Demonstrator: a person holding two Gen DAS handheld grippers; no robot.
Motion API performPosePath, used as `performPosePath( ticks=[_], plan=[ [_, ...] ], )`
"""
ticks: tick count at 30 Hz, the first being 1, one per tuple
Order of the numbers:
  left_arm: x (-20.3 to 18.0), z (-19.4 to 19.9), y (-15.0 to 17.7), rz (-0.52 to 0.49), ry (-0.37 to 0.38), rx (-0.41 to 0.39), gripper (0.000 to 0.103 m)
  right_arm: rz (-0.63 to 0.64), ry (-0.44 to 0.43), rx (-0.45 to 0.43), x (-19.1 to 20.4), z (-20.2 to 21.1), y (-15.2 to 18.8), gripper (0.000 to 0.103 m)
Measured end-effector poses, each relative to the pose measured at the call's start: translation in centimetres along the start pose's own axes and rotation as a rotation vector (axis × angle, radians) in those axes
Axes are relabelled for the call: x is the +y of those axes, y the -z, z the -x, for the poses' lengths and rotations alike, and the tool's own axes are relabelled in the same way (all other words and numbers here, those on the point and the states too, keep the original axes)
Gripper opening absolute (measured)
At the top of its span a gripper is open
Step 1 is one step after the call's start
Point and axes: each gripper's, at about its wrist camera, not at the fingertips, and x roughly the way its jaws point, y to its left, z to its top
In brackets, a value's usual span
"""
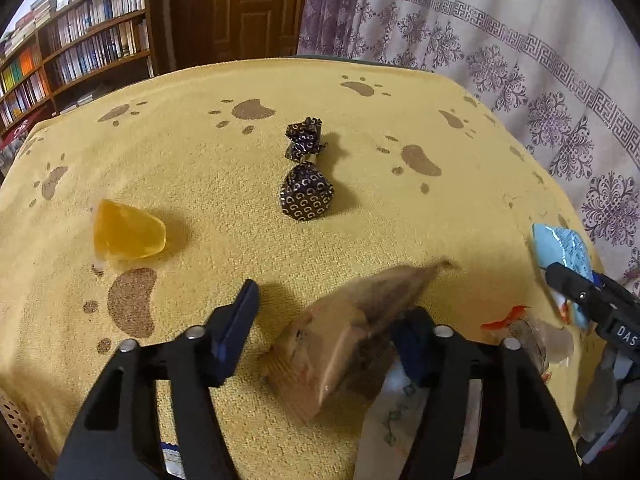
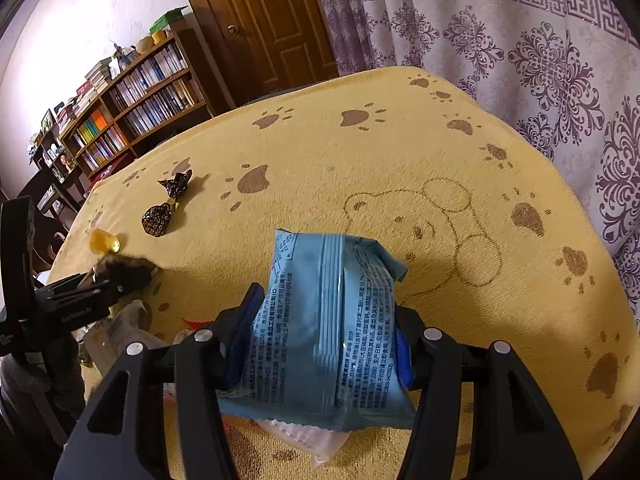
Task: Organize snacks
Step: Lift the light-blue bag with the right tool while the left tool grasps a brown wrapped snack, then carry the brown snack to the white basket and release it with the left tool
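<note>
Pinching a blue snack packet (image 2: 328,332) across its middle, the right gripper (image 2: 320,344) holds it above the yellow paw-print towel (image 2: 440,152), printed back toward the camera. Left of that packet, the left gripper (image 1: 324,340) has its jaws spread wide; a blurred brown packet (image 1: 352,328) sits between them, against the right finger, though I cannot tell whether it is held. Beyond the brown packet lies a dark wrapped candy (image 1: 306,196) with twisted ends, and left of that candy an amber jelly piece (image 1: 128,236), apart from it. More wrappers (image 1: 528,336) lie between the two grippers.
</note>
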Motion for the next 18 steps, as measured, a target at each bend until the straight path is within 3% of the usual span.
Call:
performPosePath(
  ticks=[3, 6, 18],
  plan=[
    [0.6, 0.1, 0.0, 0.015, -0.011, -0.007, 0.029, 0.006, 0.003, -0.001, 0.1, 0.0, 0.1, 0.056],
    [0.9, 0.3, 0.1, 0.023, 0.005, -0.020, 0.021, 0.013, 0.004, -0.002, 0.3, -0.1, 0.2, 0.056],
    [1.5, 2.9, 0.5, 0.033, -0.035, -0.103, 0.020, 0.012, 0.006, -0.005, 0.3, 0.0, 0.2, 0.056]
  ],
)
